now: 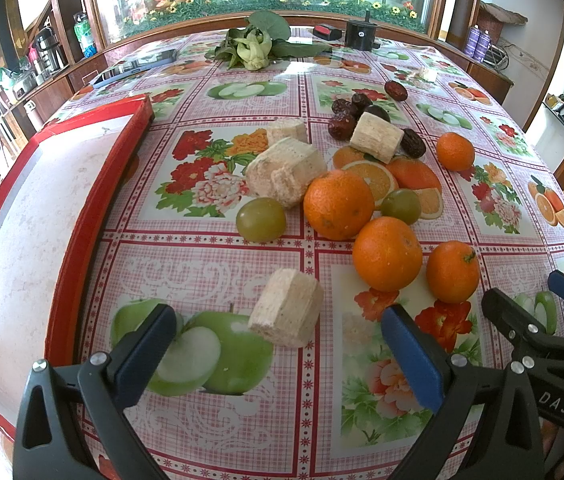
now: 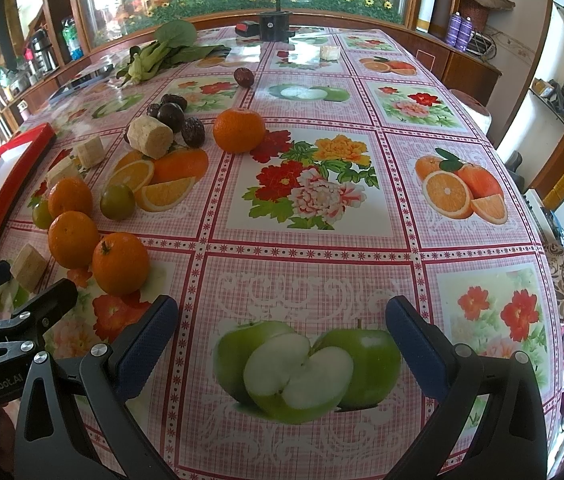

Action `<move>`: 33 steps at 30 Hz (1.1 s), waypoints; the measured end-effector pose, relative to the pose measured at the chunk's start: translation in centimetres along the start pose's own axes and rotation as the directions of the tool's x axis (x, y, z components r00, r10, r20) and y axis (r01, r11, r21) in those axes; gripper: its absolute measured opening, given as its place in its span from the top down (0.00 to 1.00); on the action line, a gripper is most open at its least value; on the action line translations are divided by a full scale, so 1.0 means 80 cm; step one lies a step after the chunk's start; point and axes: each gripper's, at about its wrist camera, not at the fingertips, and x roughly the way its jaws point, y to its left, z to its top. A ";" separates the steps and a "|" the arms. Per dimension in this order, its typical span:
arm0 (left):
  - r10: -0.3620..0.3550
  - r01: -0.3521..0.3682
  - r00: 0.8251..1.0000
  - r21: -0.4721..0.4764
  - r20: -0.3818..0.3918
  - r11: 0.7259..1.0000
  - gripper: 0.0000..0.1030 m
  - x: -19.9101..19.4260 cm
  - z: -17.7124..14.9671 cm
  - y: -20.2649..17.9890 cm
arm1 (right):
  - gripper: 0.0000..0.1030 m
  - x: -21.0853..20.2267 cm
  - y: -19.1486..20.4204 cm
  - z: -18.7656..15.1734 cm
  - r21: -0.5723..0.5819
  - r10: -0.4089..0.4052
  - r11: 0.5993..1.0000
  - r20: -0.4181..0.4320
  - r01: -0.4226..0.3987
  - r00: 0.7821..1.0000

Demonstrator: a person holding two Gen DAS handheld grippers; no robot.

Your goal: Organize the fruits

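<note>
— Where is the fruit?
— Tangerines (image 1: pixel 338 204), green grapes (image 1: pixel 261 219), red dates (image 1: pixel 341 126) and sugarcane pieces (image 1: pixel 285 313) lie mid-surface (image 2: pixel 321 272); a red tray (image 1: pixel 22 208) sits at the left edge.
— And the grippers?
— The left gripper (image 1: pixel 278 352) and right gripper (image 2: pixel 282 344) hover spread wide, both empty.

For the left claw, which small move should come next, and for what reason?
Probably ease the left claw forward and down around the cane piece lying just ahead of its open fingers. It holds nothing, that piece is the nearest item, and the red tray sits close on its left. The right claw is also open and over bare tablecloth.
</note>
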 end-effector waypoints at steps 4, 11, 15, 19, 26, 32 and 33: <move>0.000 0.000 1.000 0.000 0.000 1.000 0.00 0.000 0.000 0.000 | 0.00 0.000 0.000 0.000 0.000 0.000 1.000 0.000 0.000 1.000; 0.000 0.000 1.000 0.000 0.000 1.000 0.00 0.000 0.000 0.000 | 0.00 0.001 0.000 0.001 0.000 0.000 1.000 0.000 0.000 1.000; 0.000 0.000 1.000 0.000 0.000 1.000 0.00 0.000 0.000 0.000 | 0.00 0.000 0.000 0.001 0.000 0.001 1.000 0.000 -0.001 1.000; 0.000 0.000 1.000 0.000 0.000 1.000 0.00 0.000 0.000 0.000 | 0.00 0.000 0.000 0.001 -0.003 0.002 1.000 -0.003 -0.002 1.000; 0.000 0.000 1.000 0.001 -0.001 1.000 0.00 0.000 0.000 0.000 | 0.00 0.001 0.002 0.004 -0.024 0.009 1.000 -0.036 -0.010 0.999; -0.006 0.006 1.000 0.011 -0.010 1.000 0.00 0.003 0.001 0.002 | 0.00 0.003 0.002 0.007 -0.047 0.014 0.999 -0.086 -0.018 0.996; -0.008 0.008 1.000 0.013 -0.012 1.000 0.00 0.003 0.002 0.002 | 0.00 0.003 0.003 0.009 -0.054 0.014 0.998 -0.098 -0.019 0.995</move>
